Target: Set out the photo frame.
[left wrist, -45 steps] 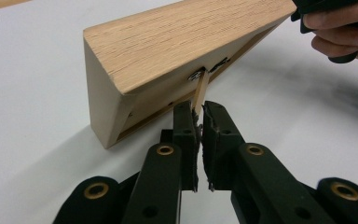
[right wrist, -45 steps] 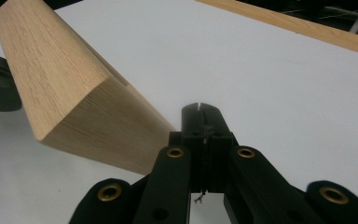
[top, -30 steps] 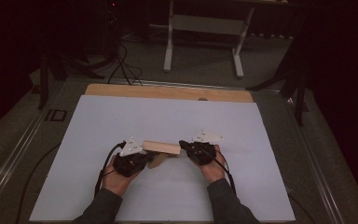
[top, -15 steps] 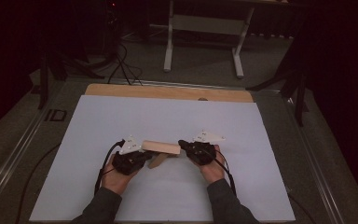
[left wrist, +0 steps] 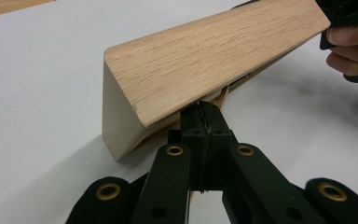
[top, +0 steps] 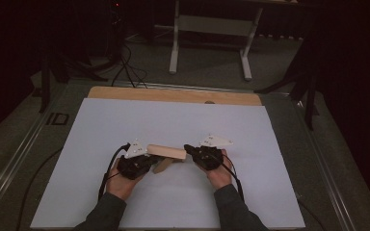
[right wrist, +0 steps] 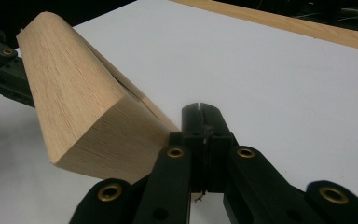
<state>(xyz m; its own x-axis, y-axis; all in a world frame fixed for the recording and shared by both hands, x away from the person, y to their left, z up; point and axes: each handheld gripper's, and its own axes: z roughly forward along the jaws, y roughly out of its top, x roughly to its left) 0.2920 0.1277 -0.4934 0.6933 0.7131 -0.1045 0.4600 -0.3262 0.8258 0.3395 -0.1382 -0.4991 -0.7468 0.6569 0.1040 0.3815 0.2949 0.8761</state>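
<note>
Nothing has shifted against the high view of a second ago: the block, both hands and both claws sit where they did. I read that as a steady hold, not a move, so the work on the block is paused mid-grip and no nearer done.

Counted from largest to smallest:

- 1 white sheet [top: 173, 120] lies under the wooden block [top: 165, 151] and spreads well beyond it on every side.
- 1 bare wooden board edge [top: 173, 95] runs along the far side, well apart from the block.
- 1 wooden block lies crosswise between my 2 claws. In the left gripper view its nearest corner looks to rest on the sheet while the rest tilts upward.
- 2 hands: the left hand [top: 120, 180] is at the block's left end and the right hand [top: 219, 173] at its right end.
- 2 claws: the left gripper [top: 148, 160] has its jaws together, with the tips tucked under the block's lower edge. The right gripper [top: 189, 149] also has its jaws together, just beside the block's right end face.
- 1 thin wooden slat [left wrist: 223, 95] shows beneath the block. I cannot tell whether the left jaws pinch it.
</note>
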